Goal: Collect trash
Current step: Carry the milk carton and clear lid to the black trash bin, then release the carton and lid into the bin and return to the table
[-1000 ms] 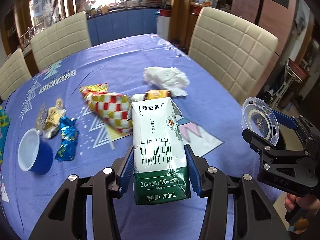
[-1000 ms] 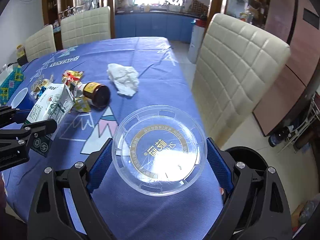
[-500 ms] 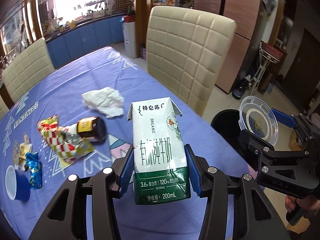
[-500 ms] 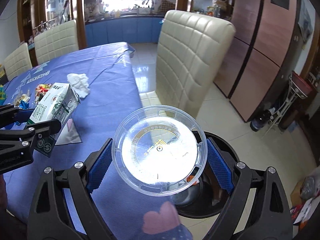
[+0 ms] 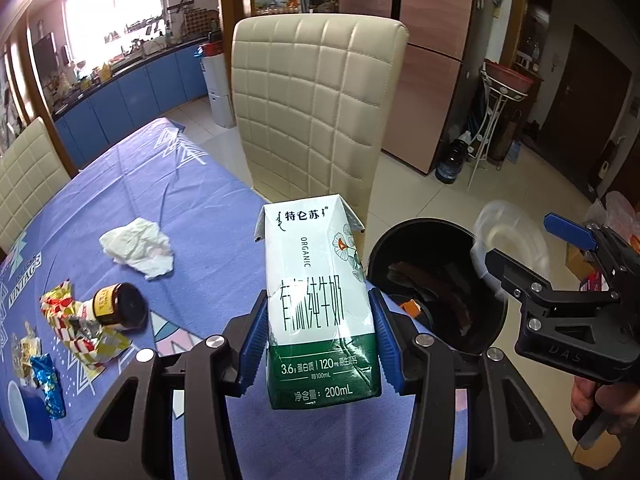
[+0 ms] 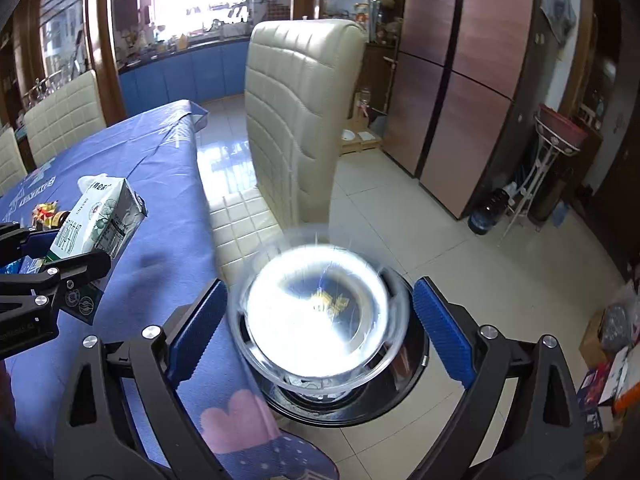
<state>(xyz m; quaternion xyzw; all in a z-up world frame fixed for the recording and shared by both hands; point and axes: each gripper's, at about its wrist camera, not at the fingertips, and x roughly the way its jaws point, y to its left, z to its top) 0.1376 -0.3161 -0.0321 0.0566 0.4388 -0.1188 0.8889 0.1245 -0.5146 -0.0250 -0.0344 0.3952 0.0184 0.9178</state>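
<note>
1. Released since half a second ago, the clear plastic lid (image 6: 318, 320) drops, blurred, toward the black trash bin (image 5: 436, 288); right gripper (image 6: 318, 316) fingers now spread apart.
2. Left gripper (image 5: 320, 332) fingers clamp the milk carton (image 5: 320, 304) above the tabletop (image 5: 188, 200) edge, likely binned next.

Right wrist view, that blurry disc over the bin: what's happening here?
A person is clearing trash from the table with a claw in each hand. The right claw stands open, and the clear plastic lid is motion-blurred between its fingers, apparently dropping into the black bin on the floor beside the table. The left claw grips a milk carton upright near the bin. A crumpled tissue, a brown jar and wrappers lie on the table.
</note>
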